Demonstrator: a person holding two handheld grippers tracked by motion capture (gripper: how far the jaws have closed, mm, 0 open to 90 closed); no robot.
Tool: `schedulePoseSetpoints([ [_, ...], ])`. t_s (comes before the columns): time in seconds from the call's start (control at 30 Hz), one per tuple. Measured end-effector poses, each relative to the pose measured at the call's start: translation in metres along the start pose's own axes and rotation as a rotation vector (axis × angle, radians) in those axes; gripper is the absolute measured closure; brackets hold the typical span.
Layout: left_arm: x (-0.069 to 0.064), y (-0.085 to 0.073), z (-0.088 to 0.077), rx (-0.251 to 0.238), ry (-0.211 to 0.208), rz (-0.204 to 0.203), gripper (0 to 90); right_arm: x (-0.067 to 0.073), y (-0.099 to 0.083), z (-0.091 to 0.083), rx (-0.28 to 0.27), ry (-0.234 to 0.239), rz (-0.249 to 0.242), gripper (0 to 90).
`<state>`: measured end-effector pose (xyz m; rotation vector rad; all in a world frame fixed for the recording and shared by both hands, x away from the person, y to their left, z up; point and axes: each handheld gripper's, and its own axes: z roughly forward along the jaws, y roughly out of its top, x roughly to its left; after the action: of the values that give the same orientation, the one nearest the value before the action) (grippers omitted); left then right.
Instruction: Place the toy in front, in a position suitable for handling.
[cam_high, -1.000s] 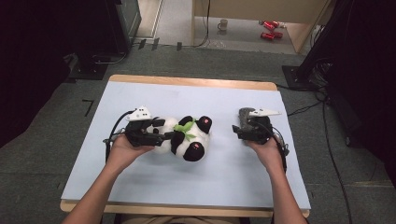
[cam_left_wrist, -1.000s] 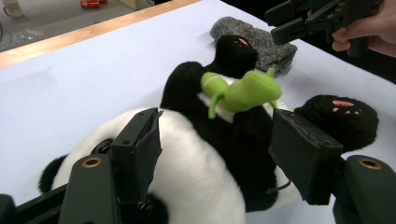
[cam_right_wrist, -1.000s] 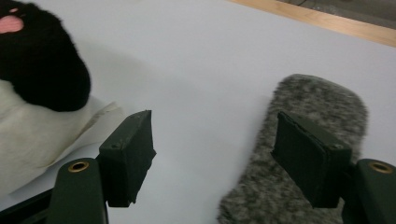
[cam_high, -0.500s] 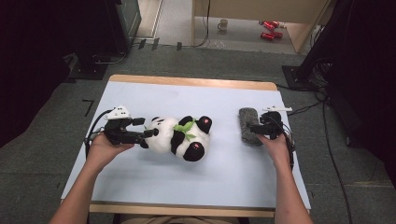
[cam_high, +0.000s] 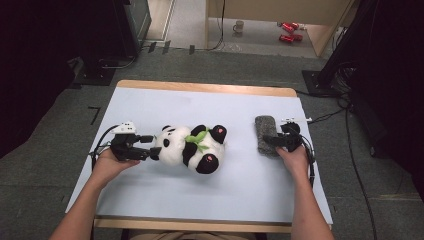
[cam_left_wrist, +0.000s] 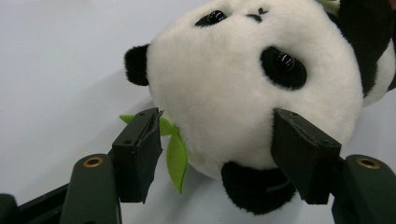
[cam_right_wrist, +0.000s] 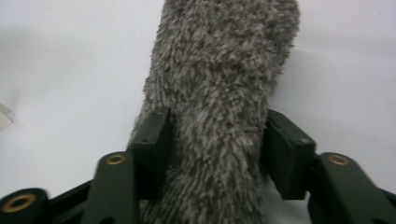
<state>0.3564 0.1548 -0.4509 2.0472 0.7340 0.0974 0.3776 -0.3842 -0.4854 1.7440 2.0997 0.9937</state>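
Observation:
A black-and-white panda plush (cam_high: 192, 147) with green felt leaves lies on its back on the pale blue table (cam_high: 200, 100). My left gripper (cam_high: 151, 147) is at its head, open. In the left gripper view the jaws (cam_left_wrist: 215, 114) stand on either side of the panda's head (cam_left_wrist: 224, 60), and one pad is beside a green leaf (cam_left_wrist: 176, 156). A grey fuzzy roll (cam_high: 265, 131) lies at the right. My right gripper (cam_high: 273, 141) has just been closing with the roll (cam_right_wrist: 224, 56) between its jaws (cam_right_wrist: 215, 116), and both pads now press into its fur.
The table's wooden far edge (cam_high: 200, 87) borders a grey carpet. A mug (cam_high: 239, 25) and red objects (cam_high: 287, 31) lie on the floor beyond. Cables (cam_high: 350, 130) trail off the right side.
My left gripper drew back to the left, from the panda's body to its head. My right hand shifted right and sank, and its jaws narrowed onto the grey roll.

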Motion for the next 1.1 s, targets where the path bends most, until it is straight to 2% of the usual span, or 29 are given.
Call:
schedulePoseSetpoints([
  [0.03, 0.001, -0.002, 0.000, -0.015, -0.011, 0.012, 34.3, 0.001, 0.001, 0.000, 0.006, 0.010, -0.011, 55.0],
  [0.07, 0.002, -0.003, 0.000, -0.020, -0.022, 0.006, 35.6, 0.003, 0.001, 0.000, 0.010, 0.005, -0.008, 58.0],
  [0.17, 0.004, -0.009, 0.003, -0.023, -0.091, -0.032, 42.8, 0.004, 0.003, -0.001, 0.029, 0.016, 0.023, 68.2],
  [0.27, 0.003, -0.010, 0.005, -0.028, -0.107, -0.041, 49.5, 0.005, 0.004, -0.002, 0.038, 0.019, 0.039, 71.8],
  [0.33, 0.000, -0.011, 0.005, -0.029, -0.114, -0.053, 51.5, 0.005, 0.009, -0.008, 0.049, 0.036, 0.076, 74.3],
  [0.43, -0.003, -0.010, 0.006, -0.026, -0.110, -0.062, 52.7, 0.007, 0.013, -0.014, 0.027, 0.052, 0.087, 74.4],
  [0.47, -0.004, -0.010, 0.007, -0.024, -0.106, -0.061, 53.0, 0.010, 0.017, -0.021, -0.003, 0.063, 0.084, 74.4],
  [0.5, -0.007, -0.009, 0.009, -0.022, -0.099, -0.068, 53.2, 0.019, 0.023, -0.032, -0.058, 0.088, 0.067, 74.4],
  [0.67, -0.016, -0.006, 0.015, -0.025, -0.088, -0.085, 54.5, 0.036, 0.033, -0.048, -0.109, 0.115, 0.024, 74.4],
  [0.77, -0.027, -0.001, 0.022, -0.021, -0.058, -0.076, 57.6, 0.051, 0.040, -0.056, -0.104, 0.136, -0.008, 74.4],
  [0.8, -0.027, -0.001, 0.022, -0.021, -0.058, -0.076, 58.7, 0.051, 0.040, -0.056, -0.104, 0.136, -0.008, 74.4],
  [0.9, -0.038, 0.002, 0.030, -0.021, -0.051, -0.074, 59.9, 0.065, 0.048, -0.065, -0.102, 0.157, -0.029, 74.4],
  [0.93, -0.038, 0.002, 0.030, -0.021, -0.051, -0.074, 59.7, 0.065, 0.048, -0.065, -0.102, 0.157, -0.029, 74.4],
  [0.97, -0.041, 0.002, 0.033, -0.028, -0.049, -0.075, 59.4, 0.075, 0.053, -0.073, -0.100, 0.170, -0.041, 74.4],
  [1.0, -0.041, 0.002, 0.033, -0.028, -0.049, -0.075, 59.0, 0.075, 0.053, -0.073, -0.100, 0.170, -0.041, 74.4],
  [1.03, -0.043, 0.002, 0.034, -0.028, -0.047, -0.071, 58.7, 0.086, 0.058, -0.078, -0.109, 0.181, -0.068, 74.3],
  [1.07, -0.044, 0.003, 0.036, -0.031, -0.045, -0.074, 58.7, 0.086, 0.058, -0.078, -0.109, 0.181, -0.068, 74.3],
  [1.1, -0.046, 0.003, 0.037, -0.038, -0.040, -0.074, 58.3, 0.098, 0.062, -0.081, -0.110, 0.194, -0.085, 74.3],
])
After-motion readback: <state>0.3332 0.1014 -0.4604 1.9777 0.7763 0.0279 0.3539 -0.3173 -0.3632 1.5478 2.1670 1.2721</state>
